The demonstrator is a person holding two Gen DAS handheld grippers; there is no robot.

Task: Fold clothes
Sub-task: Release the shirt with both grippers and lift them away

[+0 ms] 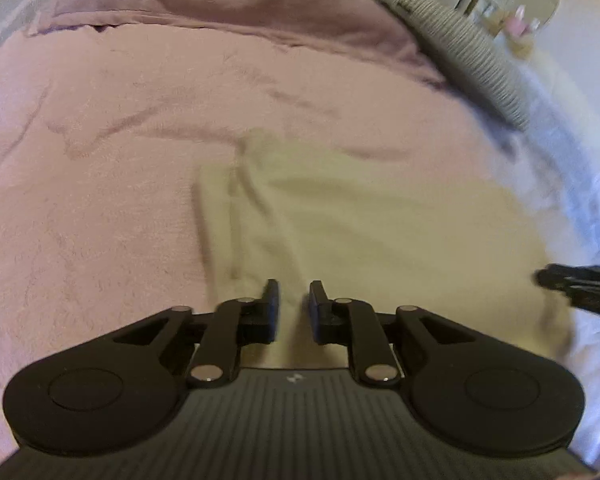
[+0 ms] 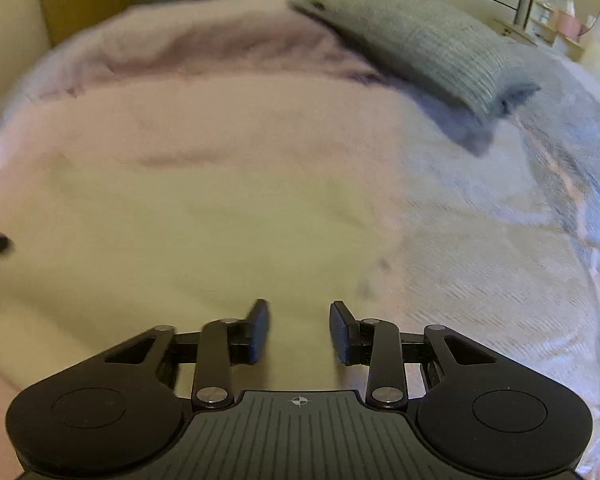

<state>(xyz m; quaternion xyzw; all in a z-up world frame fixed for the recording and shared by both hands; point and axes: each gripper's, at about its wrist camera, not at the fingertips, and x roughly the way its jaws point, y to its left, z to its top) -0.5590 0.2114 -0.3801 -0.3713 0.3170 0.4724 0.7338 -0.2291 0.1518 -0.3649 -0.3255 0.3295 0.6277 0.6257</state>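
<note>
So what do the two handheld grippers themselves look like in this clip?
Both look identical: the left gripper and right gripper are matte black, each with two flat rectangular fingers on hinged link arms with silver pivot pins. Round black discs flank a dark grey ribbed body with a small pale mark at its front edge. No sleeves or cables can be made out.

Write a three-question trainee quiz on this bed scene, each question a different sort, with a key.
1. True or false: the left claw grips the cream cloth.
2. What colour is the blanket under the cloth?
A. pink
B. green
C. black
3. Fill in: the ribbed pillow on the bed is ____.

Key:
1. False. Both it and the right claw hang over the cloth with fingers apart and nothing between them.
2. A.
3. Grey.
</note>
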